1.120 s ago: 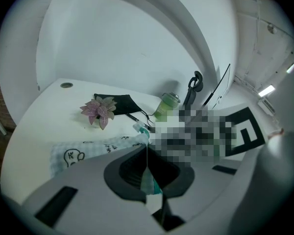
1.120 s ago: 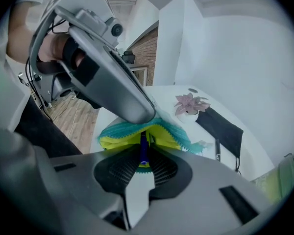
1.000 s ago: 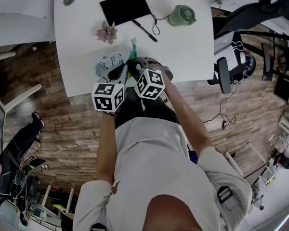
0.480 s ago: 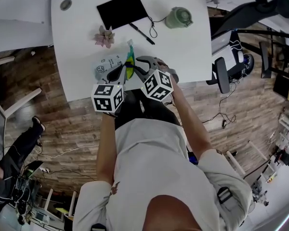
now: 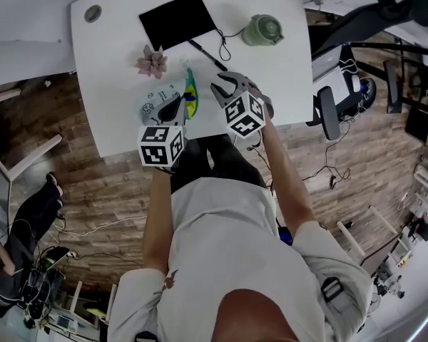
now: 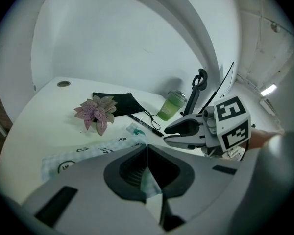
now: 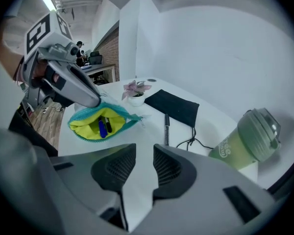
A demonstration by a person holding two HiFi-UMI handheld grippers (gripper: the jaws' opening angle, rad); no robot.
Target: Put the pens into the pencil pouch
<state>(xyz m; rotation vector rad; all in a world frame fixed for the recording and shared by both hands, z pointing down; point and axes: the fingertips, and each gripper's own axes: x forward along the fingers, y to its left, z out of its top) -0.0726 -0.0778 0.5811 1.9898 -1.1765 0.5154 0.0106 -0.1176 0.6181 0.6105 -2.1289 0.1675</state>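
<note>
Head view: the left gripper [image 5: 180, 107] pinches the pencil pouch [image 5: 160, 98], and the right gripper [image 5: 222, 84] is nearer the black pen [image 5: 203, 53].

Left gripper view: jaws clamped on pouch fabric.

Right gripper view: jaws just parted, narrowly apart, nothing between. The pen lies straight ahead, pointing lengthwise away. The pouch gapes to the left.

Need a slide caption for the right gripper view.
Right gripper just opened and empty; left gripper holds the pencil pouch open, pens inside, one black pen lying on the table.
</note>
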